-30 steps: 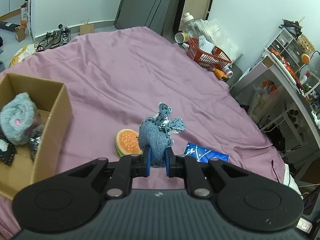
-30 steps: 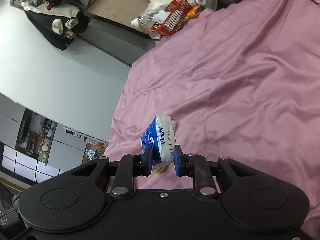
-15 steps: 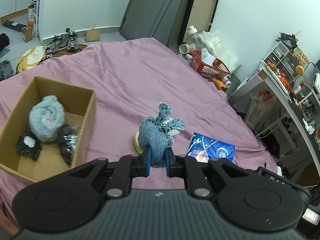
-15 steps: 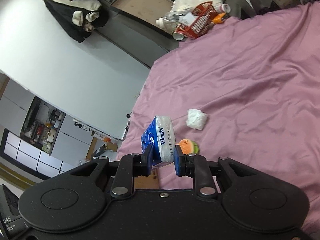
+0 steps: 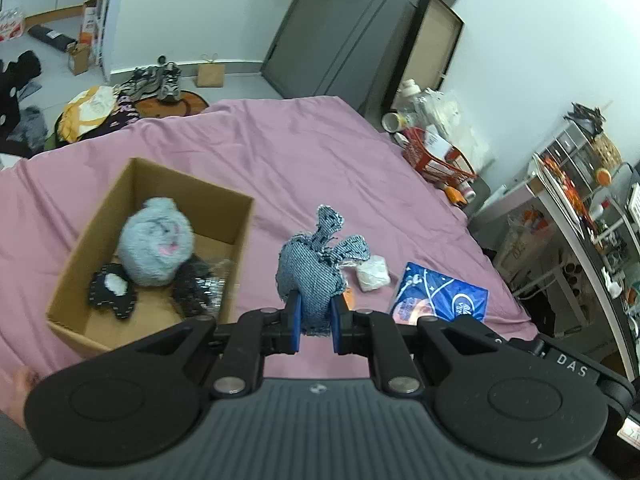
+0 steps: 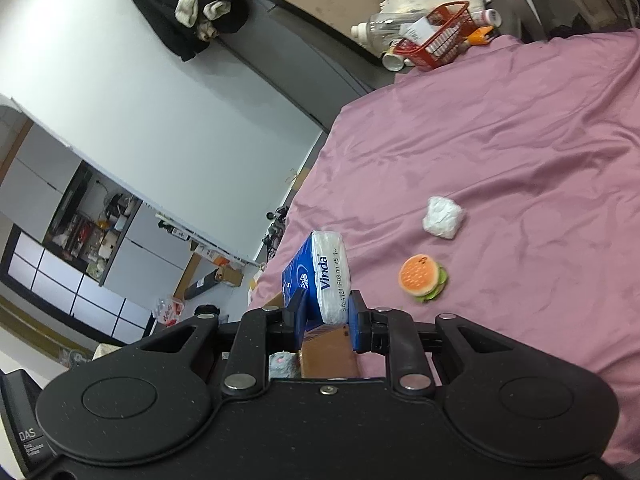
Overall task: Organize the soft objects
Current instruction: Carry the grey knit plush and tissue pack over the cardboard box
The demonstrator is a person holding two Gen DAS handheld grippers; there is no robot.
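Note:
My left gripper [image 5: 314,322] is shut on a blue denim soft toy [image 5: 314,270] and holds it above the purple bed, just right of a cardboard box [image 5: 240,240]. The box holds a grey plush ball [image 5: 156,242] and dark sparkly soft pieces [image 5: 112,290]. My right gripper [image 6: 326,320] is shut on a blue Vinda tissue pack [image 6: 316,278], which also shows in the left wrist view [image 5: 440,300]. A burger toy [image 6: 422,278] and a white wad [image 6: 442,218] lie on the bed.
A red basket [image 5: 438,160] with bottles stands at the bed's far corner. Shelves [image 5: 580,208] with clutter stand to the right of the bed. Shoes and bags [image 5: 156,80] lie on the floor beyond the bed. The box corner [image 6: 324,354] shows under my right gripper.
Both grippers have risen and pulled back with their loads. The whole box has come into the left view, and the burger toy and white wad into the right view.

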